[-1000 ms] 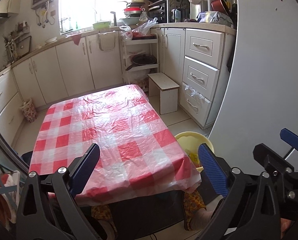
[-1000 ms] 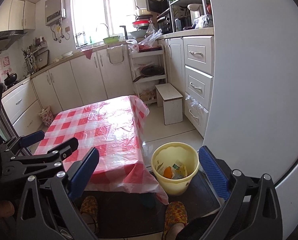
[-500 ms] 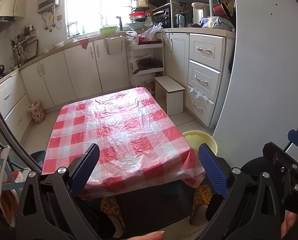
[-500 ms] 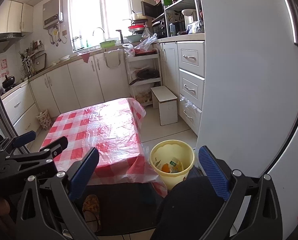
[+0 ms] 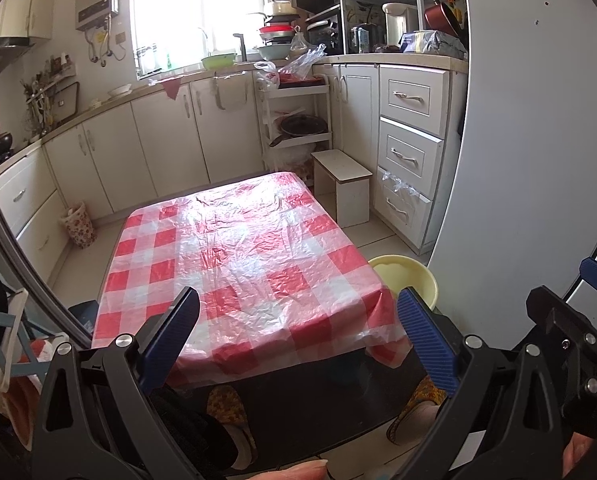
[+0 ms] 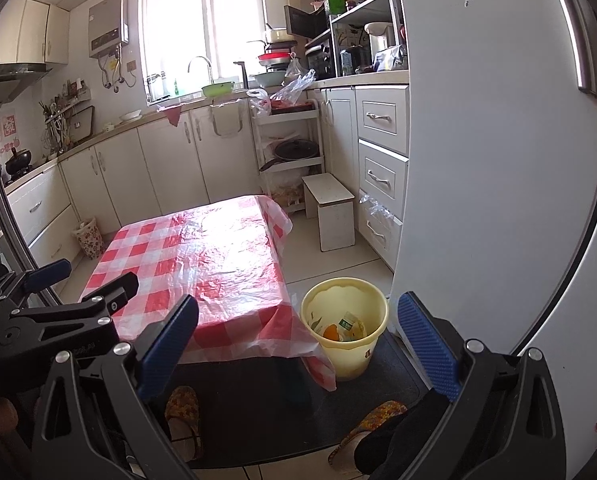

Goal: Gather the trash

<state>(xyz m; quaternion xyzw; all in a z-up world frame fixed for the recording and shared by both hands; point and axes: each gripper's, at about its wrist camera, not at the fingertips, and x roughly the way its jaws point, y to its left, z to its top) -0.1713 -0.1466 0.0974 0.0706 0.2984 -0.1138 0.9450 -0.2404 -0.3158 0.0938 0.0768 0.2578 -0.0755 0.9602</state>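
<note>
We hold both grippers spread wide and empty above the bare checked table [image 5: 242,264], and the yellow bin [image 6: 344,322] with its trash sits low beside the right gripper [image 6: 298,338], farther from the left gripper [image 5: 298,336].

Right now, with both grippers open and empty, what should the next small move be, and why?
Probably none toward the table: the checkered tablecloth shows no trash, and the yellow bin already holds scraps. I would keep the left gripper and right gripper open and pan toward the floor to check for leftovers.
</note>
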